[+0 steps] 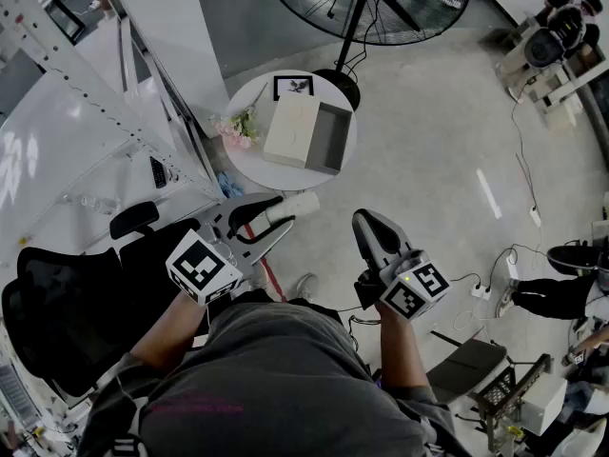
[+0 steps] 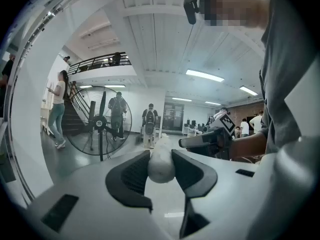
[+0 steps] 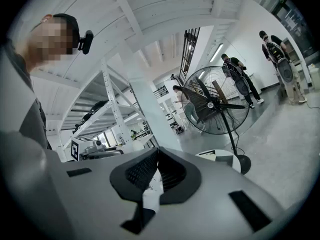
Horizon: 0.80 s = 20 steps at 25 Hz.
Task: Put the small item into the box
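Note:
My left gripper (image 1: 276,219) is shut on a small white cylinder (image 1: 295,208), held level in the air below the round white table (image 1: 249,168). In the left gripper view the cylinder (image 2: 161,165) sits pinched between the two dark pads (image 2: 132,176). An open box (image 1: 330,139) with its cream lid (image 1: 290,129) folded to the left lies on that table. My right gripper (image 1: 369,227) hangs to the right of the left one, shut with nothing in it; its pads (image 3: 145,171) meet at the tips in the right gripper view.
A framed picture (image 1: 293,87) and pink flowers (image 1: 238,129) share the table. A large floor fan (image 1: 366,3) stands behind it. A black office chair (image 1: 67,293) and white shelving (image 1: 86,93) are at the left. Cables and a power strip (image 1: 481,290) lie on the floor at right.

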Each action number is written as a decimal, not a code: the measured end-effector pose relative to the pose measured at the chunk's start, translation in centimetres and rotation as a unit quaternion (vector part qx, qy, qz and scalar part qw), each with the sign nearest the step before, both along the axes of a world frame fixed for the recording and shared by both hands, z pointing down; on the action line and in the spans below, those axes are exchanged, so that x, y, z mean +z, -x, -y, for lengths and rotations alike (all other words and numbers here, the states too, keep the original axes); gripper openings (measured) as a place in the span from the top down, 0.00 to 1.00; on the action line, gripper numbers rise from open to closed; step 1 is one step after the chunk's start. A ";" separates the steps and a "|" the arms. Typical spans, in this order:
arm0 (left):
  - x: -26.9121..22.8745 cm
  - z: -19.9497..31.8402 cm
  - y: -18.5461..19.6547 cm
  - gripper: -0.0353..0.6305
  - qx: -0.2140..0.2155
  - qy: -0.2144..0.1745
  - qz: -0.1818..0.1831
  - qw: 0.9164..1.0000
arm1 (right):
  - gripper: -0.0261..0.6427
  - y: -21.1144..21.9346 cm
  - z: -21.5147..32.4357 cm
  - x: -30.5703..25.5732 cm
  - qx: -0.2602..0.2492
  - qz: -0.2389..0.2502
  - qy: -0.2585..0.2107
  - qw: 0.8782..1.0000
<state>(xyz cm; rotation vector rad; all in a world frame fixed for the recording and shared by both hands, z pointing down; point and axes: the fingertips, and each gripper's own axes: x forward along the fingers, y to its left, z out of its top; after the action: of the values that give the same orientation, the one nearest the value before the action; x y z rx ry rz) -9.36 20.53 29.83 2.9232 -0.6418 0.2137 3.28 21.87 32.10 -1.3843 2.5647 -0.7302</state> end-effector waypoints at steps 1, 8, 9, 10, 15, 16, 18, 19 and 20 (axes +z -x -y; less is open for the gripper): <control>0.1 -0.1 -0.1 0.73 0.000 -0.001 0.001 1.000 | 0.93 -0.2 -0.1 0.0 0.000 0.000 0.000 1.000; 0.3 -1.2 -1.8 0.73 -0.003 -0.005 0.007 1.000 | 0.93 -1.8 -0.9 0.1 -0.003 0.005 0.001 1.000; 0.2 -1.4 -2.1 0.73 -0.004 -0.004 0.007 1.000 | 0.93 -2.1 -1.0 0.2 -0.002 0.007 0.002 1.000; 0.2 -1.6 -2.4 0.73 -0.006 -0.003 0.007 1.000 | 0.93 -2.5 -1.1 0.2 -0.001 0.010 0.002 1.000; 0.5 -3.0 -4.2 0.73 -0.015 0.000 0.009 1.000 | 0.93 -4.6 -2.3 0.7 -0.002 0.014 0.005 1.000; 0.7 -3.4 -4.5 0.73 -0.016 0.000 0.010 1.000 | 0.93 -5.0 -2.7 0.8 -0.003 0.015 0.006 1.000; 1.0 -4.2 -5.1 0.73 -0.019 0.001 0.013 1.000 | 0.93 -5.7 -3.4 1.3 -0.005 0.017 0.009 1.000; 1.3 -4.6 -5.3 0.73 -0.020 0.001 0.016 1.000 | 0.93 -6.0 -3.7 1.5 -0.007 0.018 0.010 1.000; 1.5 -4.9 -5.6 0.73 -0.022 0.001 0.019 1.000 | 0.93 -6.3 -3.9 1.7 -0.009 0.020 0.011 1.000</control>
<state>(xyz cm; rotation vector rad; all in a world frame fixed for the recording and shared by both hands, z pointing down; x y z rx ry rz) -3.75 25.46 31.28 2.9056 -0.7108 0.2656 9.60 25.82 33.75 -1.3402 2.5496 -0.7829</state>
